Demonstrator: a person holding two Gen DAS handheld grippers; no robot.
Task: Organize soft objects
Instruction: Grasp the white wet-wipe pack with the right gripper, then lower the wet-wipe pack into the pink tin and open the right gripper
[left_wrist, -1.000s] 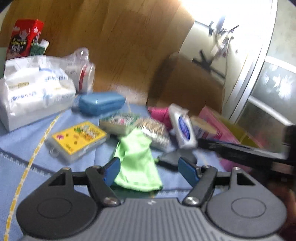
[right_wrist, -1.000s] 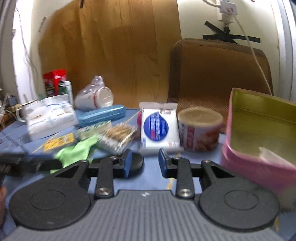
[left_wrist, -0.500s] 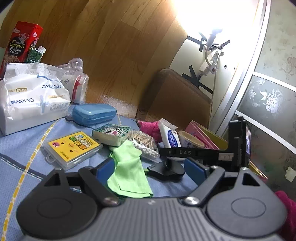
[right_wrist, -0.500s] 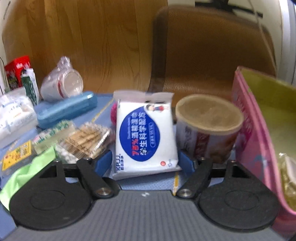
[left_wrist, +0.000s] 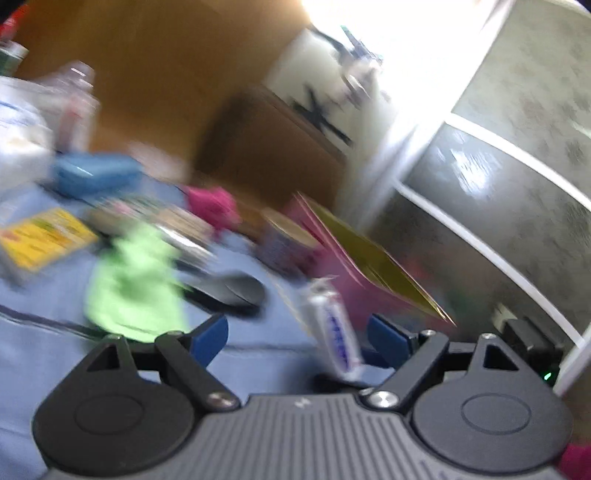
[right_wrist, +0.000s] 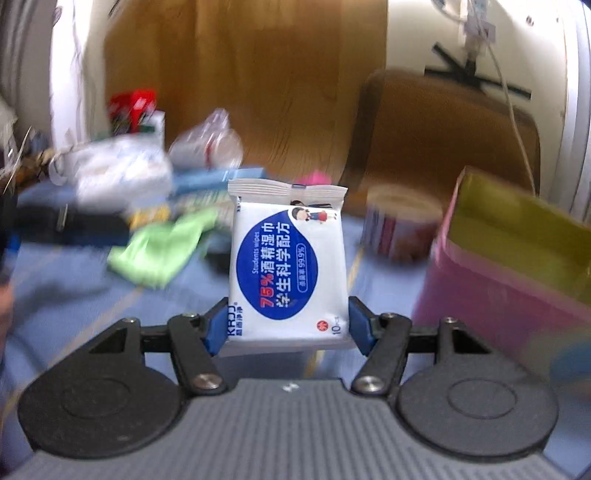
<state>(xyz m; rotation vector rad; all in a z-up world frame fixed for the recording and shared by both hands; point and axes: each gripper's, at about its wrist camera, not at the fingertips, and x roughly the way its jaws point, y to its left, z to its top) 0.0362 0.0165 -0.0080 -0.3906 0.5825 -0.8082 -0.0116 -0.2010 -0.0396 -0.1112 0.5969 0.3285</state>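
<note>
My right gripper (right_wrist: 287, 326) is shut on a white and blue pack of wet wipes (right_wrist: 288, 266) and holds it above the blue tablecloth. The same pack (left_wrist: 334, 328) shows edge-on in the blurred left wrist view, in front of my open, empty left gripper (left_wrist: 298, 338). A light green cloth (left_wrist: 136, 284) lies on the tablecloth ahead of the left gripper; it also shows in the right wrist view (right_wrist: 162, 247). A magenta soft item (left_wrist: 212, 206) lies further back. A pink box with a yellow inside (right_wrist: 517, 251) stands open at the right.
A round tin (right_wrist: 400, 229) stands beside the pink box. A blue case (left_wrist: 94, 177), a yellow card box (left_wrist: 40, 236), a tissue pack (right_wrist: 122, 173), a bag of cups (right_wrist: 207, 146) and a black flat lid (left_wrist: 229, 291) crowd the table. A brown chair (right_wrist: 443, 133) stands behind.
My right gripper has closed on the wipes pack and lifted it off the table. The left wrist view has swung right and blurred; its gripper stays open.
</note>
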